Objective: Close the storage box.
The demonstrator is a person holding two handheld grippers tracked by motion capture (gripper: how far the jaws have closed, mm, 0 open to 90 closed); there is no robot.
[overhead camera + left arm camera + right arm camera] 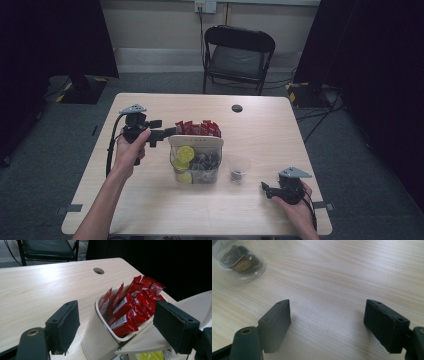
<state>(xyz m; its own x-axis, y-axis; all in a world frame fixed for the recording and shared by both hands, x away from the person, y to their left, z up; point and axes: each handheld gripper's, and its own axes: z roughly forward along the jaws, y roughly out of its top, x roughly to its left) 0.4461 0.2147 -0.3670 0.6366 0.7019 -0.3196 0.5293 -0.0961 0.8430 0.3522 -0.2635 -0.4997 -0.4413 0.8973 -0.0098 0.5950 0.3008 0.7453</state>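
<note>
You're resting the right gripper (270, 190) low on the table (150, 200), jaws wide and empty, the clear cup (239, 169) just ahead. Your left gripper (169, 132), also spread and empty, is closing on the red sachets (130, 307) in the cream holder (100, 340). Likely next: pinching one sachet; packed neighbours and the rim are crowding you.
</note>
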